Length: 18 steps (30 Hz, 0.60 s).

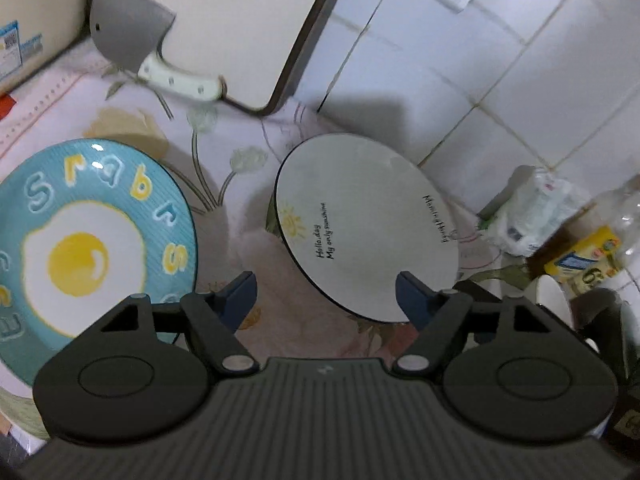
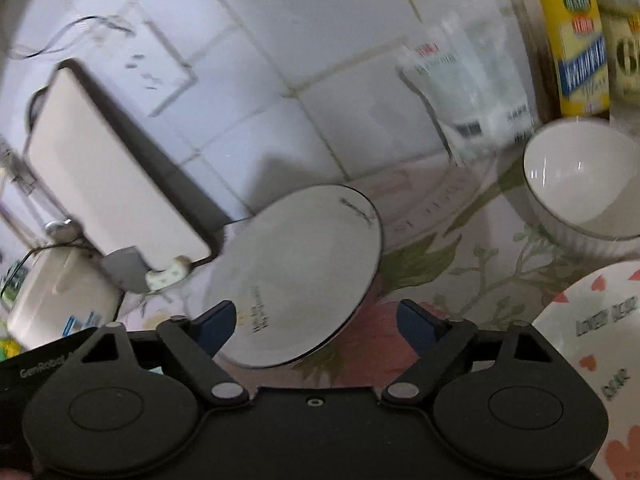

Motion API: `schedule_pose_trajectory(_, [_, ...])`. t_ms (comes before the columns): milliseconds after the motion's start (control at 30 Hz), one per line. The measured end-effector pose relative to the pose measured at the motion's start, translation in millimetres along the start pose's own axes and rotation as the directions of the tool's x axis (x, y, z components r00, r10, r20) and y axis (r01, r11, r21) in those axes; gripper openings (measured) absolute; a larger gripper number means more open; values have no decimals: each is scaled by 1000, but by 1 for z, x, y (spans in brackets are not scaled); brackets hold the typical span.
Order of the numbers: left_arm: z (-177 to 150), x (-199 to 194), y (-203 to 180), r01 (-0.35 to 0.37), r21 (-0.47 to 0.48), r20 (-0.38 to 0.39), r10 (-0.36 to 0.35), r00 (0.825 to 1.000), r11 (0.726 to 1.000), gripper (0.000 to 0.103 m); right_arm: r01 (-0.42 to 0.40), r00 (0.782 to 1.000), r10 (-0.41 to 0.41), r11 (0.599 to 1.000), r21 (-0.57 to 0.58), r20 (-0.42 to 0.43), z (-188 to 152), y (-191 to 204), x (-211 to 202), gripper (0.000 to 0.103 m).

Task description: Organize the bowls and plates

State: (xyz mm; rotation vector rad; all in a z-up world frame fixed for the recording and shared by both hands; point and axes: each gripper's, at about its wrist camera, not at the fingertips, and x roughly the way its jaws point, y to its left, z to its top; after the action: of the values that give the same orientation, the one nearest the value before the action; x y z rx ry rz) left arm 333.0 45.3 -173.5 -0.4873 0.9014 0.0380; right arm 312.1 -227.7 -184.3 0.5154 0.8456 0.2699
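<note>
Between the blue pads of the left gripper point(image 1: 326, 294) nothing is caught: jaws stand apart over the flowered cloth point(image 1: 256, 240), right pad overlapping the near rim of the white plate point(image 1: 366, 224), contact uncertain. White plate, black-rimmed, sun drawing and small script, sits at 12 to 1 o'clock from that gripper, tilted. Egg plate point(image 1: 90, 248), blue with a fried egg and raised letters, lies flat at 9 to 10 o'clock, well apart from the white one. At 11 o'clock, further out, a cleaver point(image 1: 132, 36) with pale handle leans on a cutting board point(image 1: 224, 20) propped against the tiled wall point(image 1: 480, 60). At 3 o'clock: a plastic pack point(image 1: 532, 208) and a bottle with yellow label point(image 1: 588, 256).

Right gripper point(image 2: 316, 320) also parted, holding nothing; the same white plate point(image 2: 296, 276) fills the gap ahead of its pads, left pad just beside the rim, contact unclear. White bowl point(image 2: 580, 184), ribbed outside, upright at 2 o'clock, clear of the plate. Heart plate point(image 2: 592, 344), white with red hearts and lettering, at 3 o'clock by the right finger. Beyond the bowl stand the yellow-label bottles and the plastic pack, against the wall. Both views blurred.
</note>
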Motion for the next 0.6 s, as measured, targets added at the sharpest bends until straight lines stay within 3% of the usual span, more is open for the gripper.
schedule_pose_trajectory(200, [4, 34, -5, -127, -5, -10, 127, 992, 992, 56, 35, 998, -31, 996, 81, -52, 12, -15, 36, 76])
schedule_pose_trajectory(333, [4, 43, -6, -139, -3, -31, 139, 990, 990, 56, 62, 997, -60, 997, 40, -40, 16, -12, 47, 64])
schedule_pose_trajectory(367, [4, 45, -5, -136, -5, -33, 135, 990, 991, 56, 66, 997, -64, 997, 47, -40, 17, -13, 50, 55])
schedule_pose_trajectory(433, [5, 46, -4, -132, -2, -26, 132, 991, 991, 56, 58, 997, -55, 996, 61, -49, 17, -16, 54, 24])
schedule_pose_trajectory(467, [5, 46, -3, -137, -1, -16, 137, 990, 991, 56, 74, 995, -71, 996, 45, -66, 16, -16, 59, 14])
schedule_pose_trajectory(567, [4, 51, -1, -157, 12, -2, 157, 988, 988, 54, 60, 996, -56, 997, 58, -66, 17, -20, 63, 14])
schedule_pose_trajectory(600, [3, 53, 0, -160, 16, -6, 160, 987, 987, 45, 57, 996, -52, 996, 65, -68, 17, -22, 63, 13])
